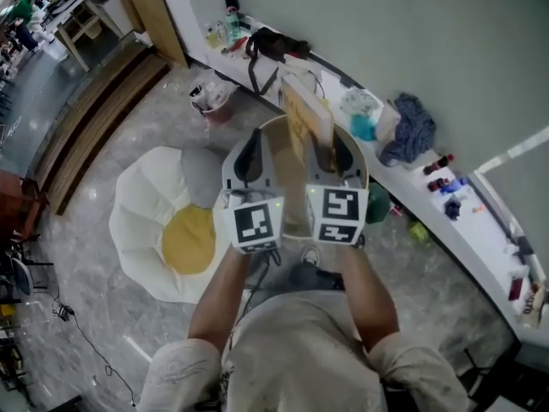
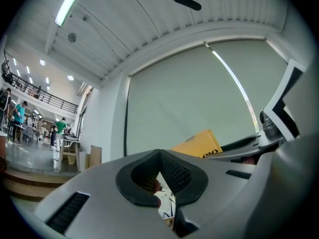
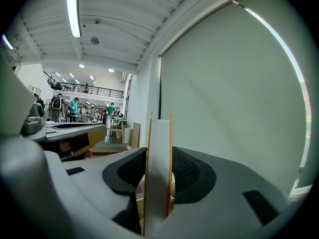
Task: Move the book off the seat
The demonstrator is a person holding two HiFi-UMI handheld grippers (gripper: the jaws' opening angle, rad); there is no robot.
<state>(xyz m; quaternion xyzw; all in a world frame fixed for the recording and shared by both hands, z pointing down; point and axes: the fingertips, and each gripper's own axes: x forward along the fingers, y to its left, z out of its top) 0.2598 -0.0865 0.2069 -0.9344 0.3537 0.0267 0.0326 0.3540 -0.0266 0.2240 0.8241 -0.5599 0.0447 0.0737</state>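
In the head view the book, yellow-brown covers and white pages, stands upright in the air ahead of me over a grey stone floor. My right gripper is shut on it; in the right gripper view the book shows edge-on with a black pad pressed on each cover. My left gripper is level beside it on the left, apart from the book, its jaws shut on nothing. From the left gripper the yellow cover shows to the right. The seat, a white beanbag with a yellow middle, lies on the floor at lower left with nothing on it.
A long white counter runs along the wall ahead with a black bag, a blue cloth and small bottles. A small bin stands on the floor. Wooden steps lie at left, a cable trails nearby.
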